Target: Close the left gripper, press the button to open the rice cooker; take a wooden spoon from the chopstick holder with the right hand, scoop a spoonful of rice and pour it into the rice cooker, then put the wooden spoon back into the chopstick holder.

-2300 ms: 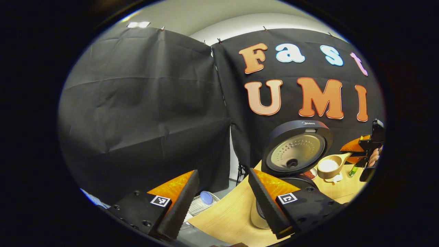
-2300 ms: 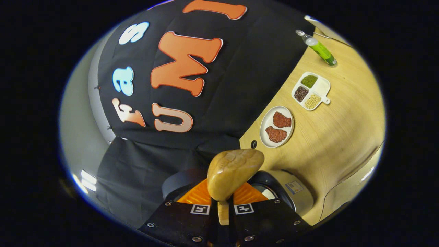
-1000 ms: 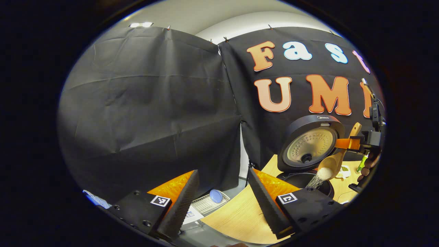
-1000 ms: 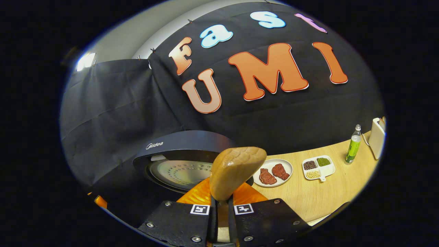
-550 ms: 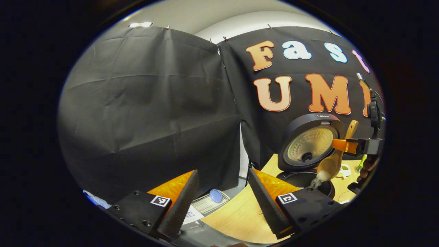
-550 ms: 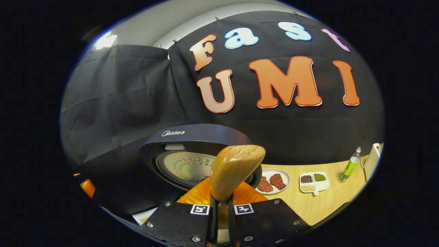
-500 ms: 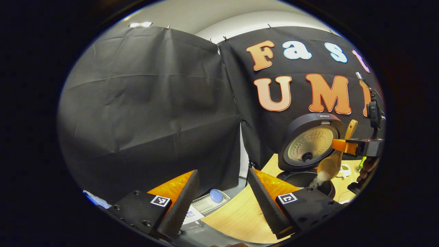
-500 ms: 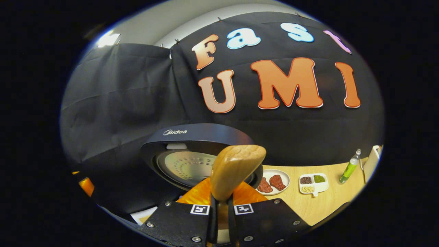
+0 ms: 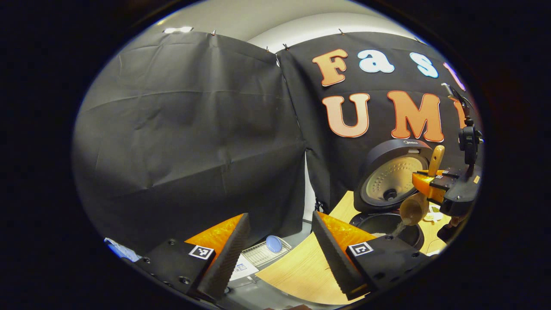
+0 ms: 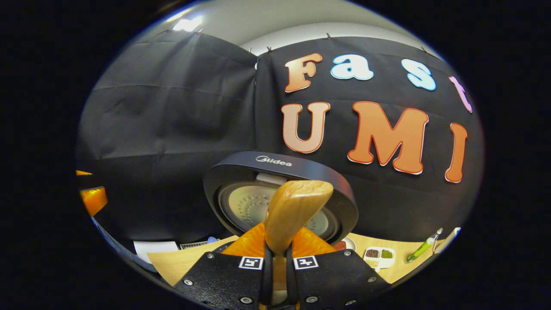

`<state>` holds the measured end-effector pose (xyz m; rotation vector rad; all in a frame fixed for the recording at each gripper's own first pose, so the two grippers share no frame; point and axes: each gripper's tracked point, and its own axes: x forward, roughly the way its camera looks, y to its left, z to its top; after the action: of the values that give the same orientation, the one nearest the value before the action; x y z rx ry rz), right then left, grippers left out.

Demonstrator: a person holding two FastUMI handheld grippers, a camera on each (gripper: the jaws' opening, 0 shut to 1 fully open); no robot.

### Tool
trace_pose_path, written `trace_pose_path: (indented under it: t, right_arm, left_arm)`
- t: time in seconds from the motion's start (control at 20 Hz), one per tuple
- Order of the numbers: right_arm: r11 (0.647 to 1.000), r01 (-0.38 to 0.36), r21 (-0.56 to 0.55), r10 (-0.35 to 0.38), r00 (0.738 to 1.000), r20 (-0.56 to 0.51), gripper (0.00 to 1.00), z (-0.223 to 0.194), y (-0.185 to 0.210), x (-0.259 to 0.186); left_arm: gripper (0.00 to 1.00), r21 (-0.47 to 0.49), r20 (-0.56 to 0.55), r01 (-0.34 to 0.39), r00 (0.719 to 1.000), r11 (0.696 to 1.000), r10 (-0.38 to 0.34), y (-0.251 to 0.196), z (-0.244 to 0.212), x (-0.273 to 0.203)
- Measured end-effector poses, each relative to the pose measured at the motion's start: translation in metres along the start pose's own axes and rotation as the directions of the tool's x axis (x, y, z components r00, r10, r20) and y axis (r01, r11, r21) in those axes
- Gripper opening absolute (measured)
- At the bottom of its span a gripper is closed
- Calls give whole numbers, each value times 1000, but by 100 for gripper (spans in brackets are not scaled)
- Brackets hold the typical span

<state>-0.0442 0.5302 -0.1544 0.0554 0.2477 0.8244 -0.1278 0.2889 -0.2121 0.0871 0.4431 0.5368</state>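
Note:
The rice cooker (image 9: pixel 389 181) stands with its lid raised, the dark inner pot (image 9: pixel 383 224) open below it. My right gripper (image 9: pixel 428 185) is shut on the handle of the wooden spoon (image 9: pixel 413 209), which is tipped bowl-down over the pot. A thin stream of rice (image 9: pixel 398 228) falls from the spoon into the pot. In the right gripper view the back of the spoon (image 10: pixel 297 211) rises from the right gripper (image 10: pixel 276 260), with the cooker lid (image 10: pixel 241 181) behind it. My left gripper (image 9: pixel 280 254) hangs open and holds nothing, left of the cooker and off the table's corner.
Behind the cooker on the wooden table (image 10: pixel 181 262) lie a white divided tray of beans (image 10: pixel 379 255), a green bottle (image 10: pixel 424 249) and a plate edge (image 10: pixel 348 243). Below the table's left edge (image 9: pixel 297 271) sits a wire rack with a blue disc (image 9: pixel 272 243).
The right gripper carried the rice-filled spoon over the cooker, then rolled it bowl-down, so rice now pours into the pot. The left gripper stayed open and barely drifted.

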Motion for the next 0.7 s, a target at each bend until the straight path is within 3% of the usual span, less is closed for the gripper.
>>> trace_pose_path:
  t: [0.45,0.7]
  right_arm:
    - [991,-19,132,18,1000,7,12,12,-1,-3]
    - [958,-7,285,12,1000,-15,12,11,-41,-19]
  left_arm:
    - [89,15,-1,1,1000,1000,-1,-13,1,-6]
    - [89,16,10,13,1000,1000,-13,-28,10,-10]
